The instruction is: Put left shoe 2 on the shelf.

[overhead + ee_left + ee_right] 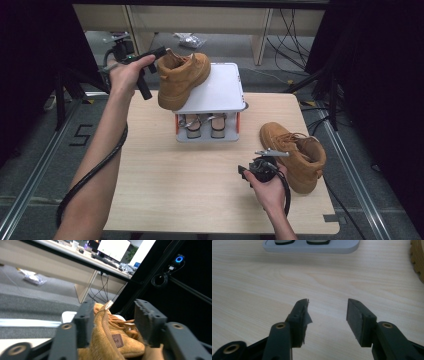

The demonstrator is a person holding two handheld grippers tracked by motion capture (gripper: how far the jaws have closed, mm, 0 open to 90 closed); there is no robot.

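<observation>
Pale wood-grain tabletop (165, 185) sits between dark curtained sides, with a grey floor and trailing cables beyond it. At its far edge stands a small white two-tier shoe rack (220, 92) with orange posts, a pair of sandals tucked on its lower shelf.

On the left, the left gripper (150, 67) is up at the rack's top shelf, at the heel of a tan suede lace-up boot (182, 77). That boot rests on the shelf with its heel and sole hanging off the left edge. In the left gripper view the jaws stand wide apart: the boot's padded collar and pull tab (109, 305) rise between them, brushing the left pad at most, while the right pad is clear of it. I would say the boot is not gripped.

The boot looks moderately heavy with a stiff rubber sole, but its collar is soft and would fold under a pinch. The napped suede should give good friction. The firm heel counter or the collar rim seems the best place to take hold.

Further right, the right gripper (260, 170) hovers low over bare wood, its jaws apart with nothing between them. The second tan boot (295, 152) lies just beside it to the right, on the tabletop, its ridged sole (418, 260) visible at the edge of the right gripper view.
</observation>
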